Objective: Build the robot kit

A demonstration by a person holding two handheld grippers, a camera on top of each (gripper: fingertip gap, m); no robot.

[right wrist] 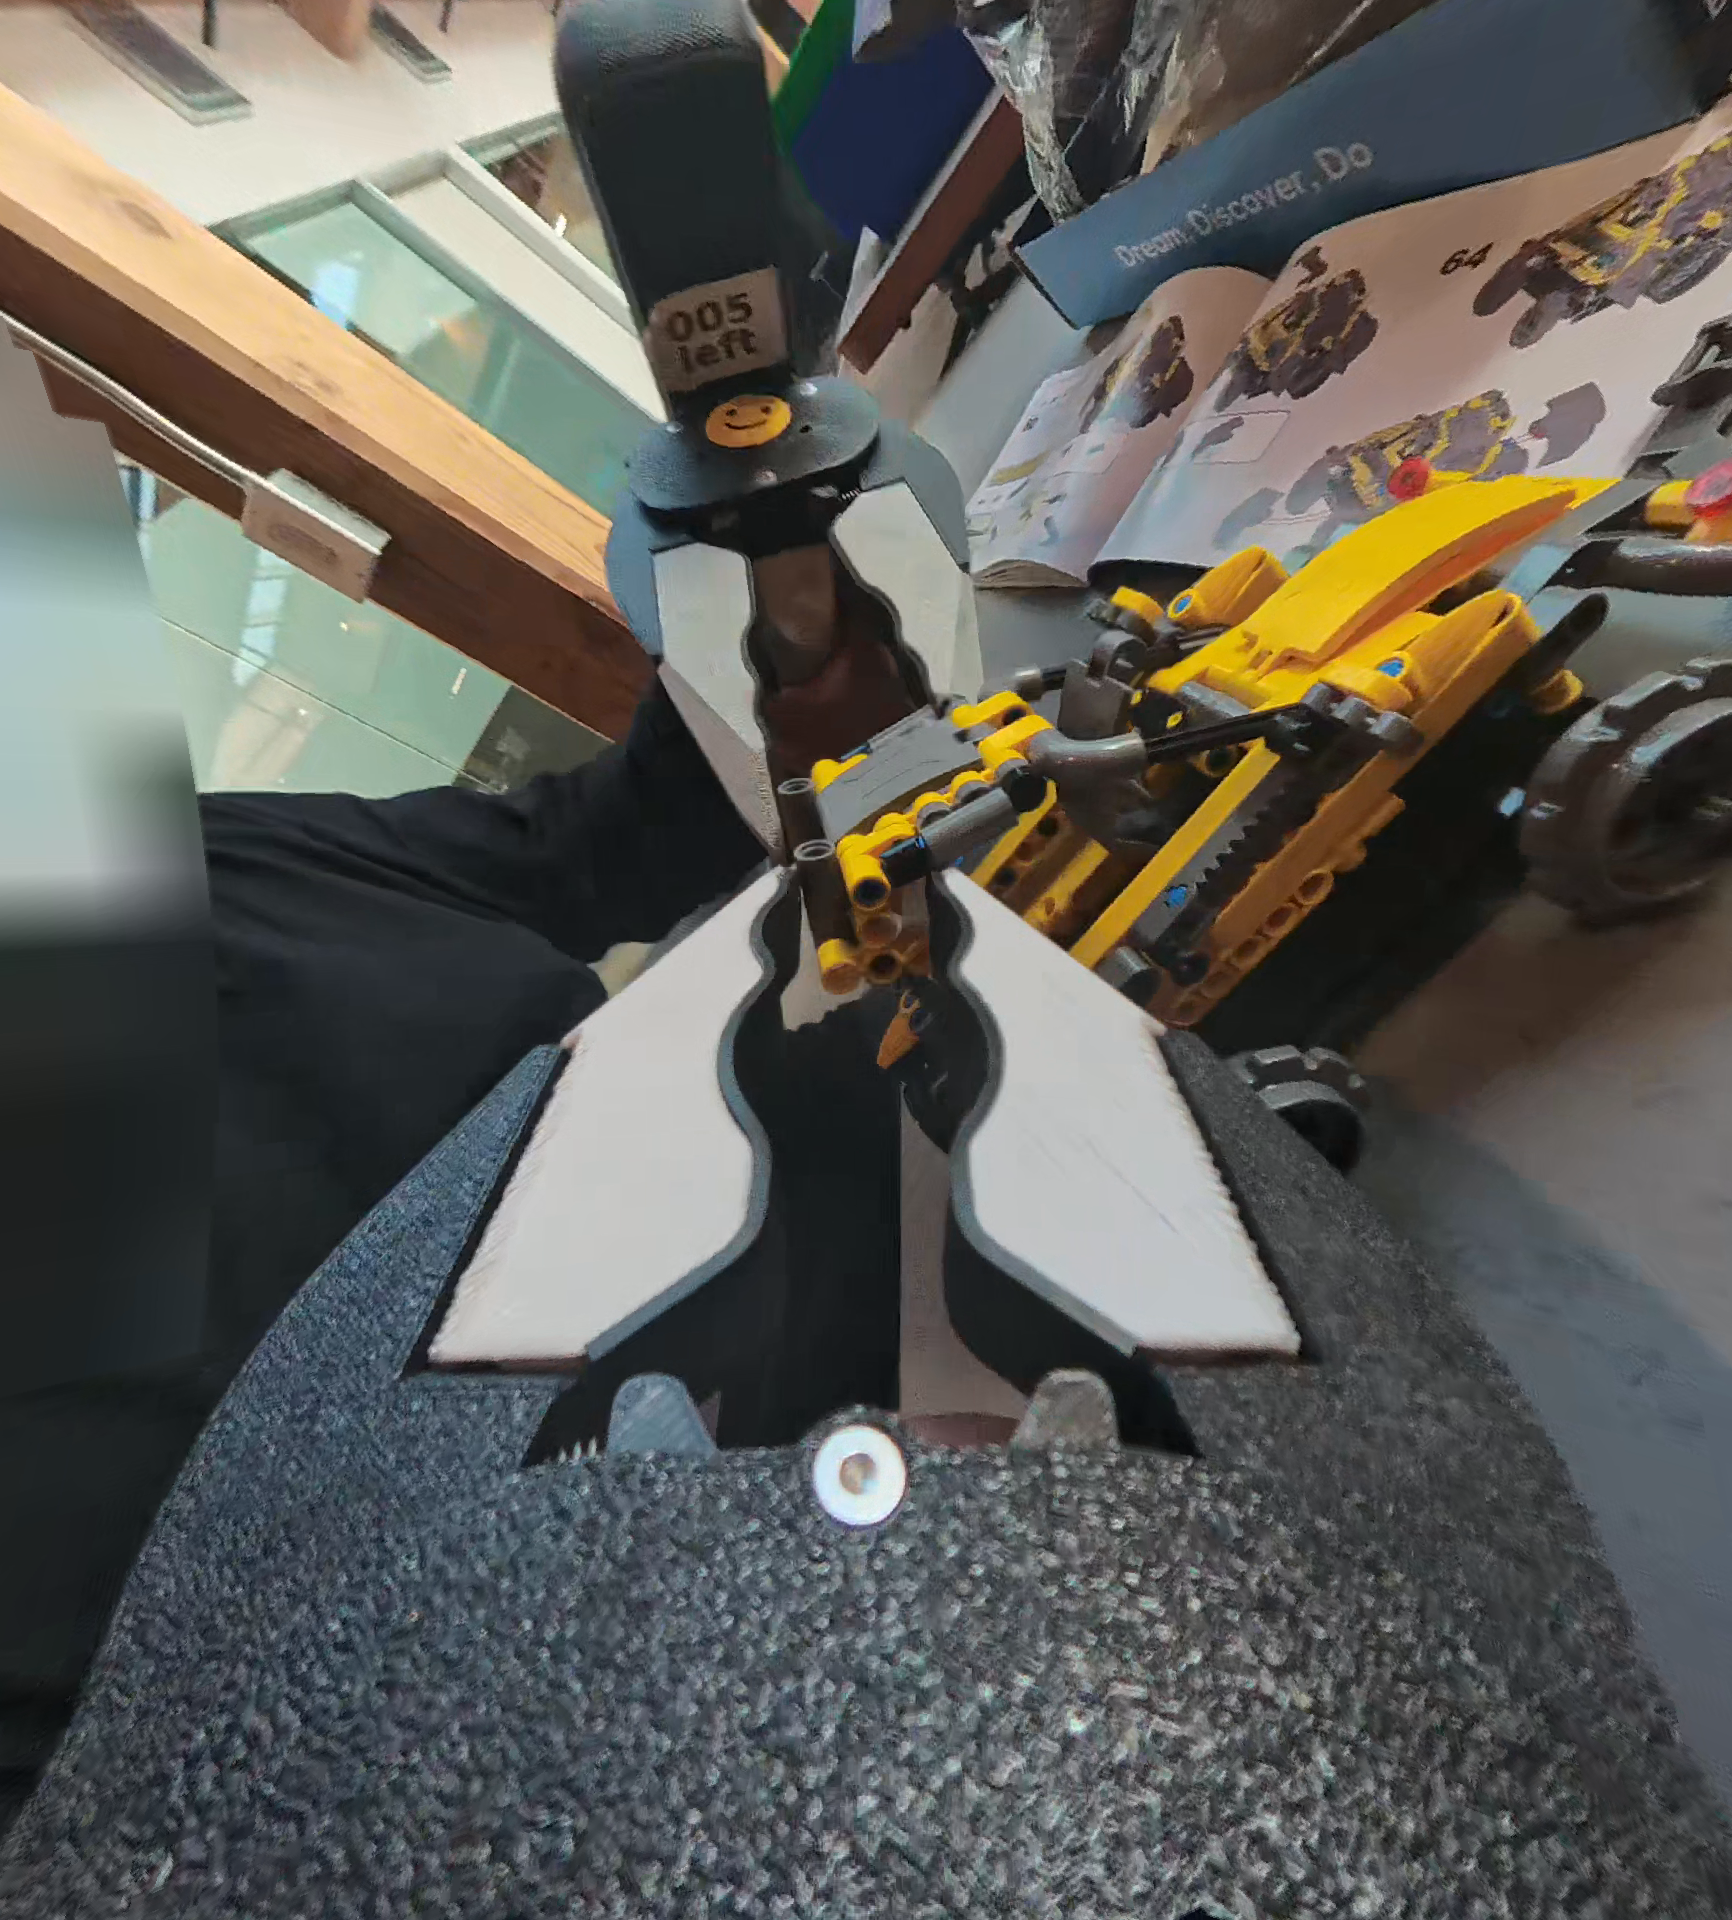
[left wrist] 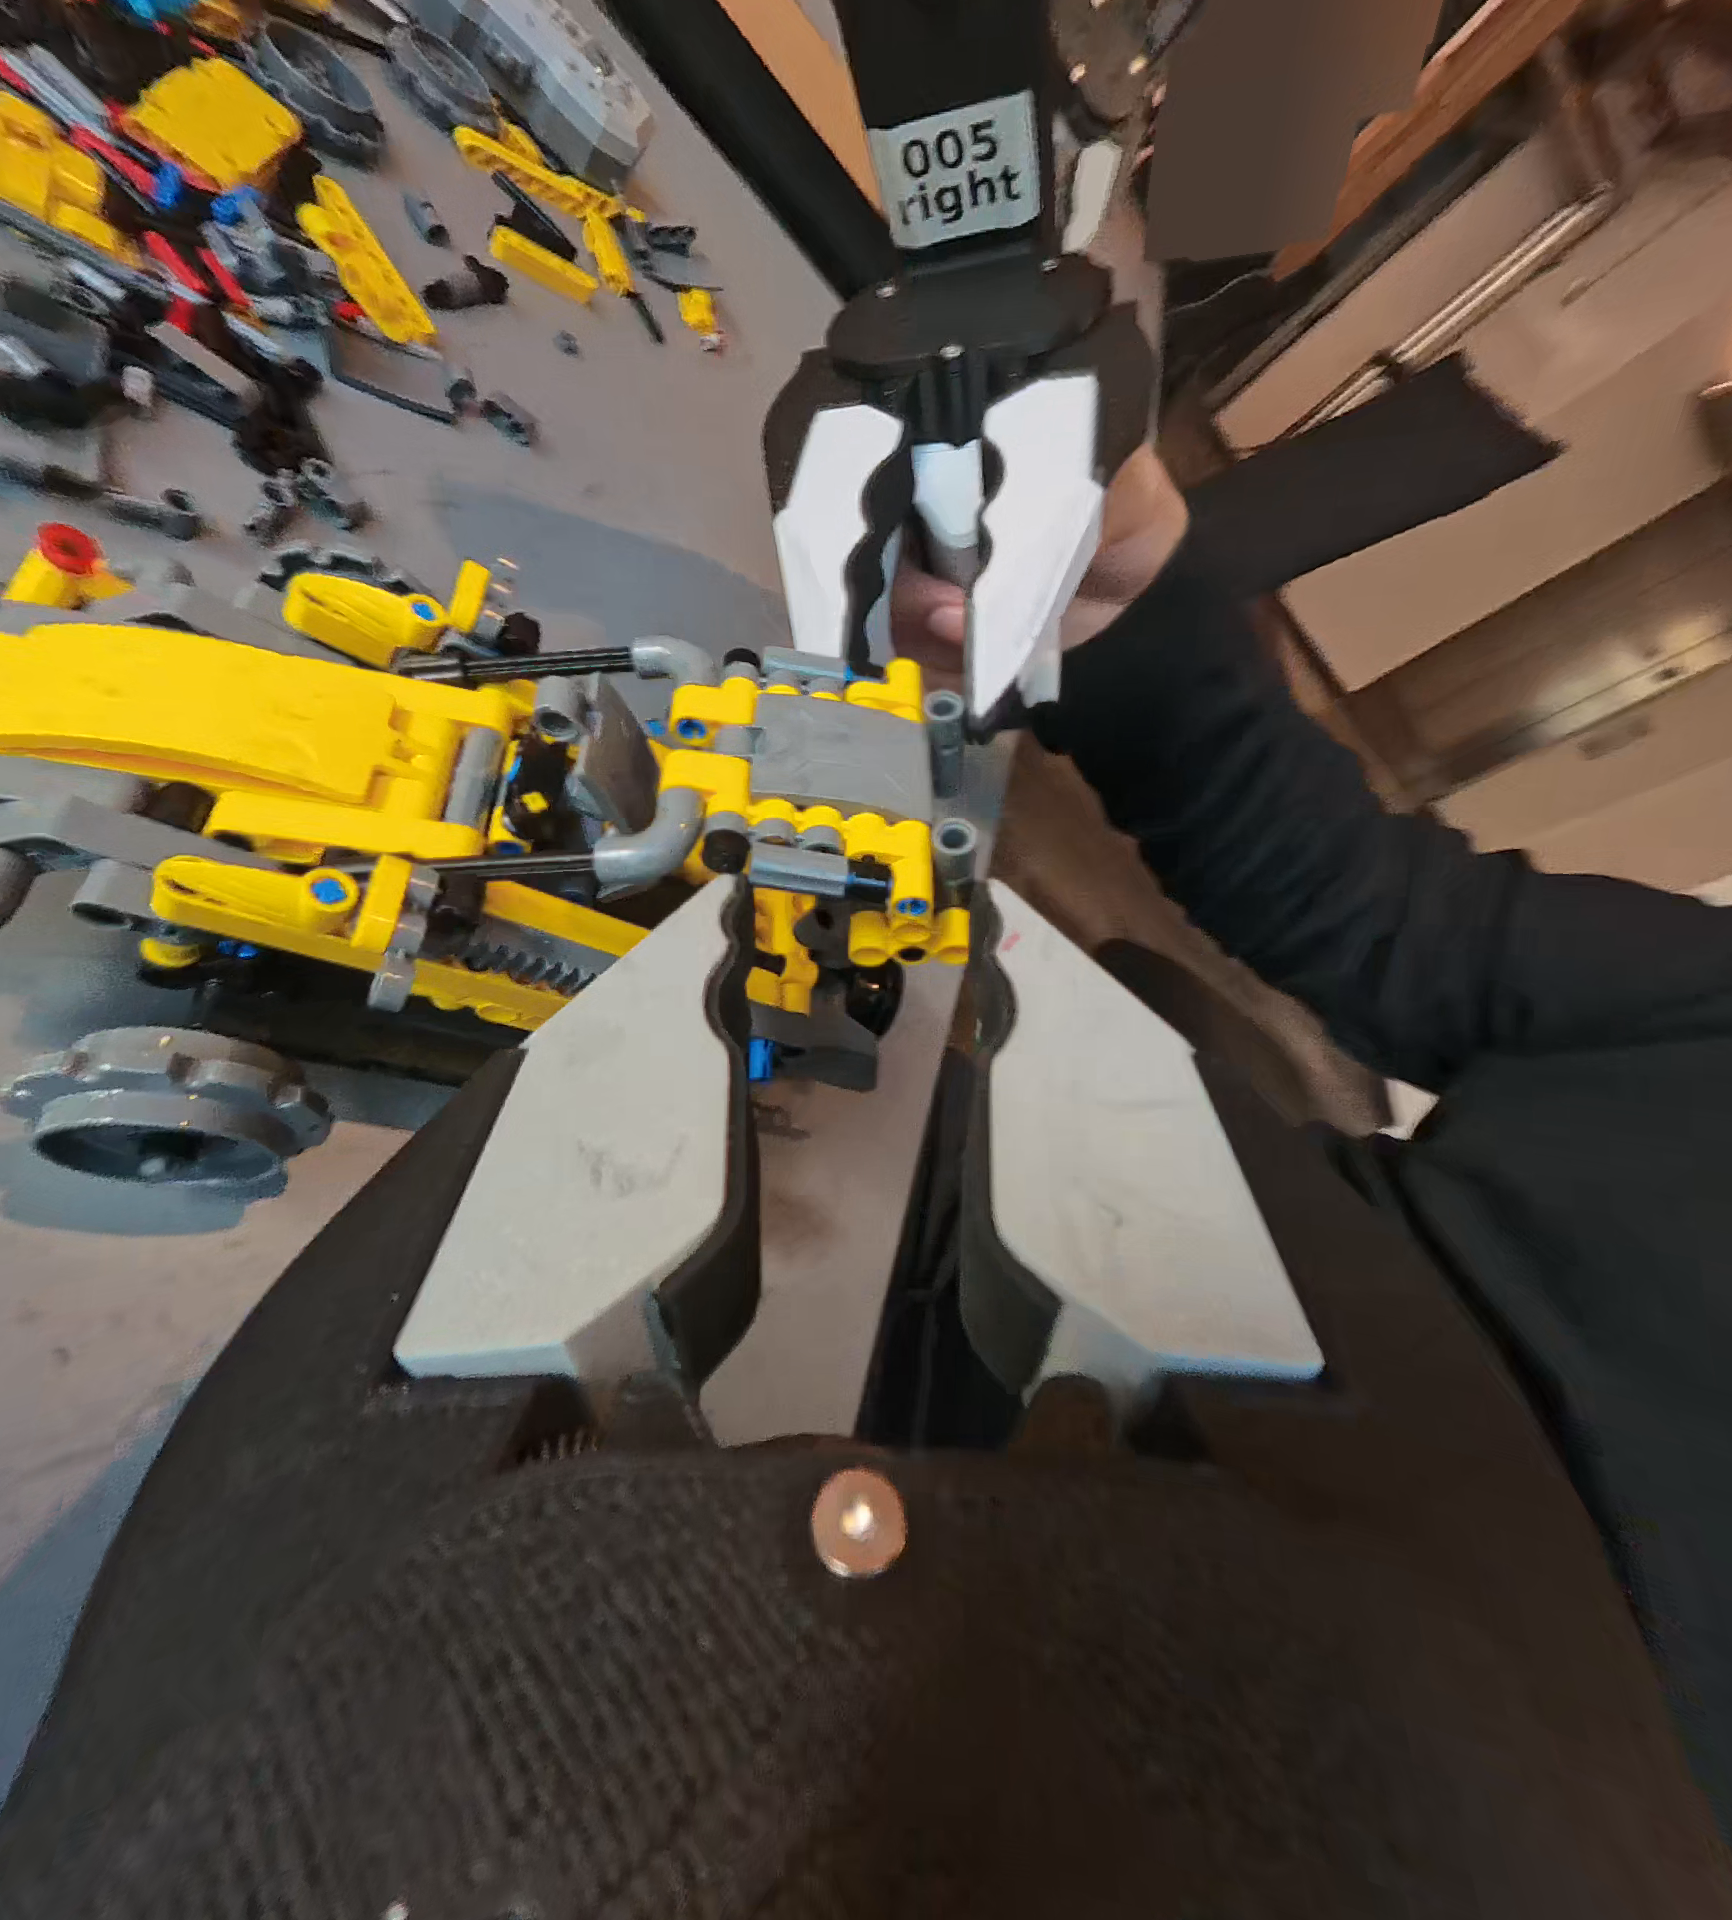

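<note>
While the yellow-and-grey plastic brick-built vehicle model (left wrist: pixel 342 790) sits on the grey desk (left wrist: pixel 166 1351), the left hand-held gripper (left wrist: pixel 851 925) and the right hand-held gripper (right wrist: pixel 867 894) both straddle its yellow-and-grey end block (right wrist: pixel 867 920) from opposite sides. Whether either is clenched on it I cannot tell. Probably light, rigid and snap-fitted; the sturdy beams look safer to grip than the thin black rods (left wrist: pixel 519 665).

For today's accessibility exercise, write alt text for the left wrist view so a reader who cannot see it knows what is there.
The left hand-held gripper, jaws apart, straddles the near end of a yellow and grey brick-built vehicle on a grey table. The right hand-held gripper meets that end from the opposite side. Loose yellow, grey and red parts lie scattered behind.
</note>
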